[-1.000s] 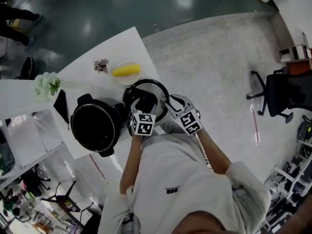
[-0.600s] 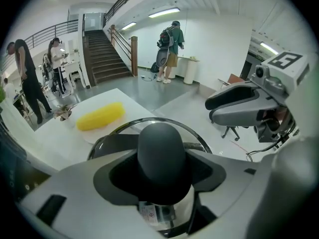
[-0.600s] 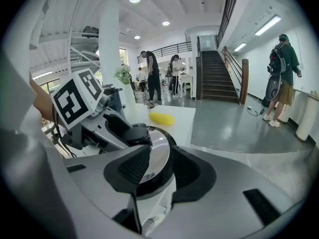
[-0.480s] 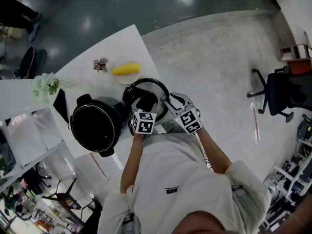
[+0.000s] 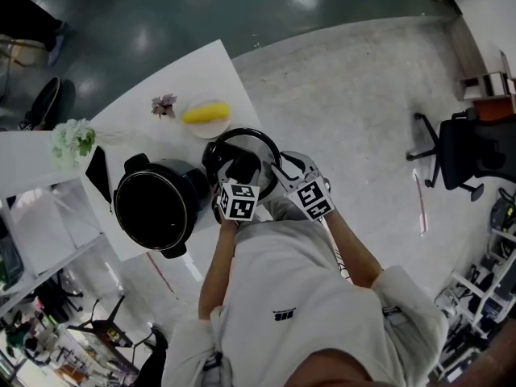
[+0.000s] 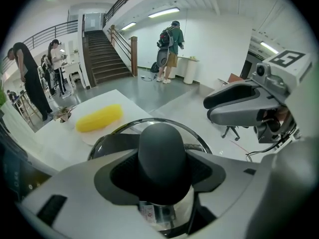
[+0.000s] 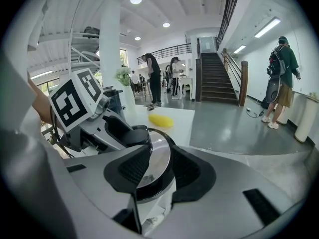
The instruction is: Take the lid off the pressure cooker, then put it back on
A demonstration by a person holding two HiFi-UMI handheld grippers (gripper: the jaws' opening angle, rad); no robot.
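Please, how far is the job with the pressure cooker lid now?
Done: the lid is off; the cooker stands open beside it. In hand: the left gripper is closed on the lid's knob, the right gripper on its rim. Left: carry the lid over the cooker and seat it.

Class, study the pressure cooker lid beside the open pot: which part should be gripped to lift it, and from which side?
Grip the black knob at the centre of the lid, from above, one jaw either side. It stands proud of the top, is slim enough to clamp and sits centrally, so the lid should hang level. The left gripper holds it so; the right gripper pinches the rim.
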